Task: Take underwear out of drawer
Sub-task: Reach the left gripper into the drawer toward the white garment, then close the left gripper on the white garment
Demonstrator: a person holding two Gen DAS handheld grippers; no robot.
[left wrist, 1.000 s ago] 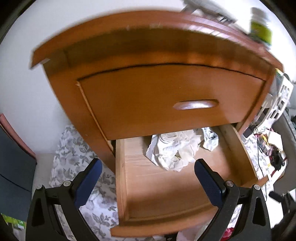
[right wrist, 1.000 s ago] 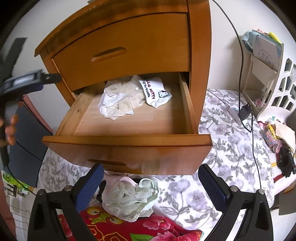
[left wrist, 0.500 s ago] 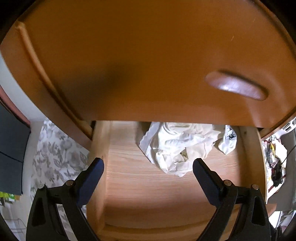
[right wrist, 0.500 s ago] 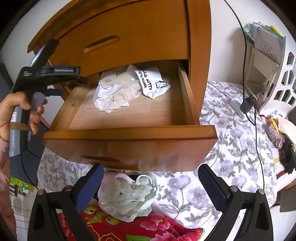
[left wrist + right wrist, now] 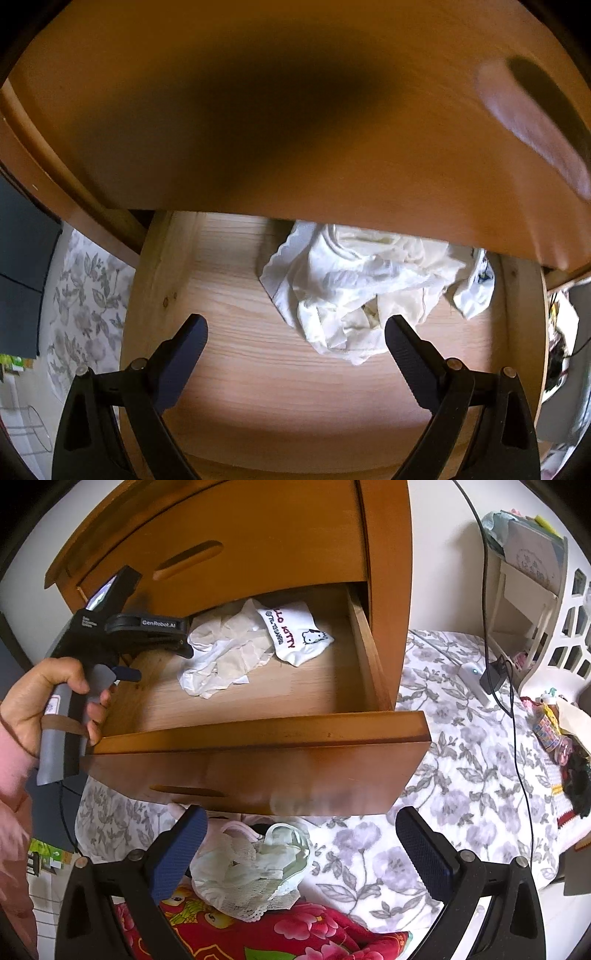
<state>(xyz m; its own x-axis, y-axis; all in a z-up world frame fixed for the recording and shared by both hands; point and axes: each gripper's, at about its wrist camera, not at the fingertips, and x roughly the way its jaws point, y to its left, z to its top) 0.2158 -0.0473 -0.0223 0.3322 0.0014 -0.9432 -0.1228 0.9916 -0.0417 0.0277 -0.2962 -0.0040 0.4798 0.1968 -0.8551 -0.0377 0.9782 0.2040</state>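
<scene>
Our left gripper is spread wide inside the open drawer, white underwear just ahead under the closed upper drawer front; our right gripper, also spread empty, hovers outside over the flowered bedspread.

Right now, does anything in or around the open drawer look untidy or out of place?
Yes. The white underwear lies crumpled in a loose heap at the back of the drawer, not folded. More pale underwear lies bunched below the drawer front, on a red blanket. Nothing looks damaged or spilled.
</scene>
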